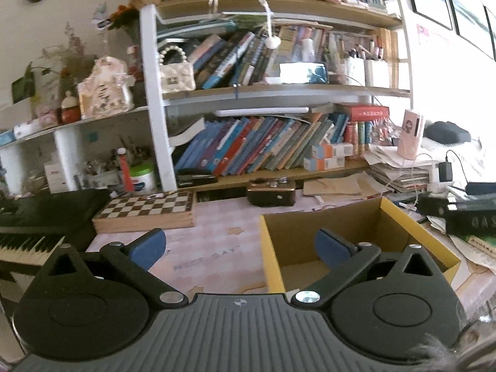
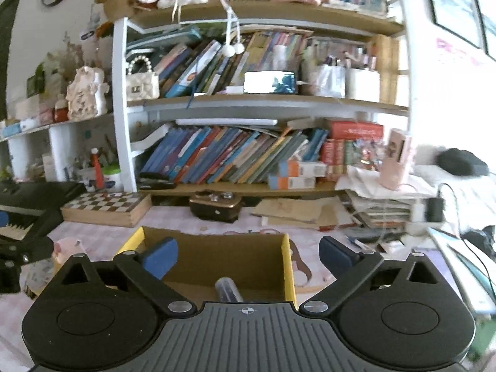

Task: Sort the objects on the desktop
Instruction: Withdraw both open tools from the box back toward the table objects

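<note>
Hovering above the cardboard box (image 2: 217,257), the right gripper (image 2: 248,255) is spread wide and empty; a clear tube (image 2: 228,288) lies inside the box. The left gripper (image 1: 240,246), also released and holding nothing, hangs over the desk (image 1: 214,232) beside the box, probably ready for another object.

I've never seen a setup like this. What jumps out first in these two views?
Each view is filled at the bottom by a black gripper with blue pads, left gripper and right gripper, both open and empty. Just beyond them sits a yellow-edged cardboard box on the pink desk, and behind it a crammed bookshelf.
</note>
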{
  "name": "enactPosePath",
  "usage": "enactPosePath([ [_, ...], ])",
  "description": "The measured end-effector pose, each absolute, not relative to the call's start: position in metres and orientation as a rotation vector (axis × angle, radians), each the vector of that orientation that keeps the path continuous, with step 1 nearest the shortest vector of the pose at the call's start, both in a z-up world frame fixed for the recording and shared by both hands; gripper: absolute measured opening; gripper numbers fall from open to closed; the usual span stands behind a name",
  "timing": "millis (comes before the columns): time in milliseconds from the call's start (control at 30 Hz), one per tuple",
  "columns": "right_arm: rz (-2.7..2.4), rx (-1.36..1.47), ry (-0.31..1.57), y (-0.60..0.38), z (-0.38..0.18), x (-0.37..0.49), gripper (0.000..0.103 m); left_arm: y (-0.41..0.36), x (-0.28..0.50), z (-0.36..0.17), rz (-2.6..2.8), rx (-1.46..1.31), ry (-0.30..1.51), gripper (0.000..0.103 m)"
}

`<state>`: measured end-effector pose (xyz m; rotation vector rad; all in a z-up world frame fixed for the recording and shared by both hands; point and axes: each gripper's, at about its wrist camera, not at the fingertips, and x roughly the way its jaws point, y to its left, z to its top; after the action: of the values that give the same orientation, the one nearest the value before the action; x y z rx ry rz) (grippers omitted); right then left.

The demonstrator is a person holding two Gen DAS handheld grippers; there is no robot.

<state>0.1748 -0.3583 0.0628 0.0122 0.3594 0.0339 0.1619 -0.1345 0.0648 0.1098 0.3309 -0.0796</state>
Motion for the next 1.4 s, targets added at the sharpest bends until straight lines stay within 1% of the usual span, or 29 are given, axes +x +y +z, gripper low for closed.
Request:
enactPosePath([
  [267, -0.037, 0.027, 0.419, -0.329, 0.046, 0.138, 0.100, -0.107, 0.136, 0.046, -0.077, 0.096, 0.367, 0.103],
  [500, -0.134, 0.090, 0.515, -0.304, 0.022, 0.105, 0.100, -0.087, 0.115, 0.013, -0.097, 0.036, 0.515, 0.103],
  [633, -0.150, 0.104, 0.583, -0.292, 0.009, 0.091, 0.100, -0.075, 0.103, 0.002, -0.120, 0.041, 0.555, 0.103],
  [833, -0.122, 0.105, 0.648, -0.268, -0.001, 0.073, 0.100, -0.058, 0.090, -0.005, -0.125, 0.046, 0.587, 0.103],
  [1400, -0.084, 0.107, 0.740, -0.213, -0.017, 0.043, 0.100, -0.005, 0.060, -0.018, -0.116, 0.049, 0.662, 0.103],
])
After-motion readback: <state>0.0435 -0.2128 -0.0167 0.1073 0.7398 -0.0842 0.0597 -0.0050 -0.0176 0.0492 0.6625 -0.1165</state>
